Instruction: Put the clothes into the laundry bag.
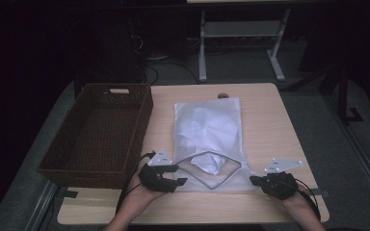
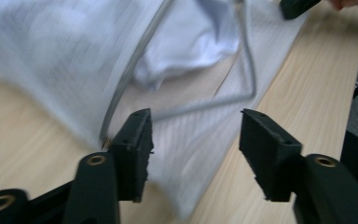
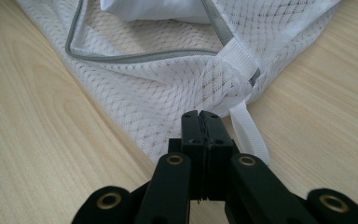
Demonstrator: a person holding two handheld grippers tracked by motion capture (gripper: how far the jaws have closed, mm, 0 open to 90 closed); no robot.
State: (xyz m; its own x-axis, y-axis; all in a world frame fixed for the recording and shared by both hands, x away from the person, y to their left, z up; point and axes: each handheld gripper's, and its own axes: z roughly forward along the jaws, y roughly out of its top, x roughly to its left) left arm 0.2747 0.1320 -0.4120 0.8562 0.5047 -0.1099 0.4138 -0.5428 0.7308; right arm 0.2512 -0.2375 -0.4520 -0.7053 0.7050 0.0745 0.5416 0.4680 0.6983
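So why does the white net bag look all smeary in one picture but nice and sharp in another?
In the left gripper view the mesh bag is streaked with motion blur, while the tongs stay crisp. In the right gripper view the netting's weave is sharp and evenly lit. In the high view the table is dimly lit and the room behind is almost black.

A light wooden tabletop (image 1: 265,125) with rounded corners carries two things. A dark woven basket (image 1: 99,130) sits along its left edge, its near corner overhanging the left side. Just right of it, in the middle, a white mesh bag (image 1: 207,139) lies flat, its grey-zippered mouth open at the near end, with white cloth (image 1: 207,161) inside. The right side is bare wood.
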